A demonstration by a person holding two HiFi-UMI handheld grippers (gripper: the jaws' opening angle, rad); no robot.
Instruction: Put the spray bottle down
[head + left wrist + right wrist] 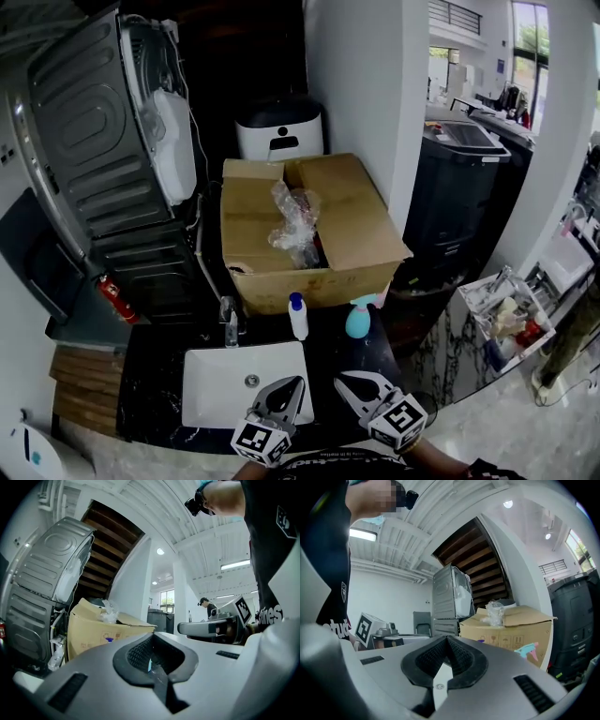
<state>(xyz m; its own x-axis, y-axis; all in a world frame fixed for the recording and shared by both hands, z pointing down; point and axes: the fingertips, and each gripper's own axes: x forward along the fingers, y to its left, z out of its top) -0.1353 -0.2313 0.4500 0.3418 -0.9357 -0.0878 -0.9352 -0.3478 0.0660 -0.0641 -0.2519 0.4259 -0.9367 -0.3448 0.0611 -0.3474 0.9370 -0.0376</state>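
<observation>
The teal spray bottle (358, 318) with a pink trigger stands upright on the dark counter, right against the front of the cardboard box (309, 234). In the right gripper view its spray head (528, 651) shows beside the box. Both grippers hover low over the counter's near edge, well short of the bottle. My left gripper (298, 382) (152, 663) is shut and empty. To its right, my right gripper (340, 379) (445, 660) is shut too, with nothing held.
A white sink (211, 389) with a faucet (229, 323) sits left of the grippers. A white bottle with a blue cap (297, 317) stands left of the spray bottle. A tilted washing machine (94, 141) is at the left, a wire basket (506, 319) and a black bin (459, 178) at the right.
</observation>
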